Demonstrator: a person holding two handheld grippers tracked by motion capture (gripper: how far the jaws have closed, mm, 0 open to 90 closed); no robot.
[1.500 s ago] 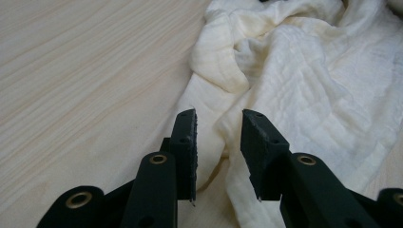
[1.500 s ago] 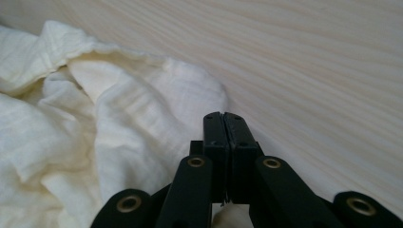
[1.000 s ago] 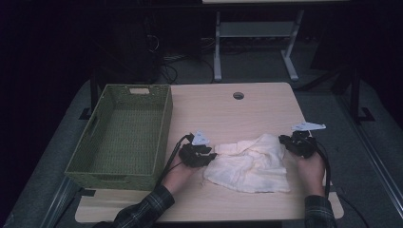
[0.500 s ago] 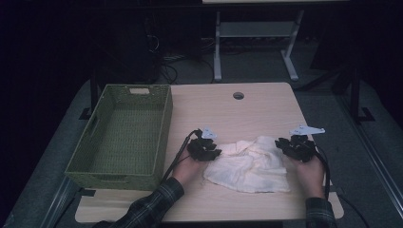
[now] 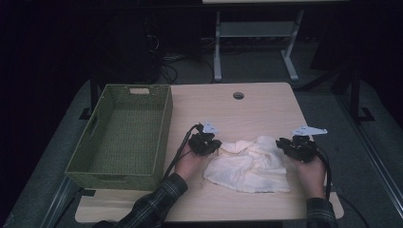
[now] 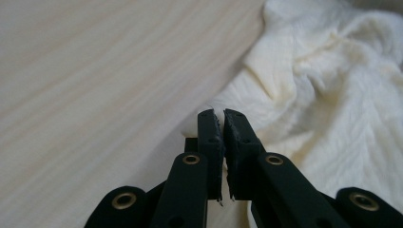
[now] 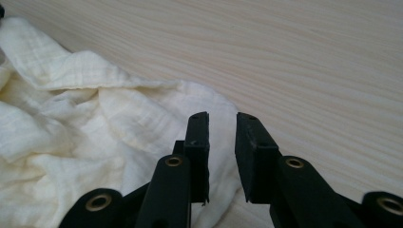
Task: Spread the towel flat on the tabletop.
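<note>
Left of cloth (image 5: 249, 164): green basket (image 5: 121, 130) on table (image 5: 256, 107). At cloth's left edge: left gripper (image 6: 223, 118), jaws just closed, pinching a bit of fabric. At cloth's right edge: right gripper (image 7: 222, 124), slightly parted above fabric, grasping nothing.

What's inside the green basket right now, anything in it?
The green basket on the left of the table looks empty: its woven floor and far wall are bare. The near wall hides the strip of floor just behind it. The cream cloth lies outside, on the table.
</note>
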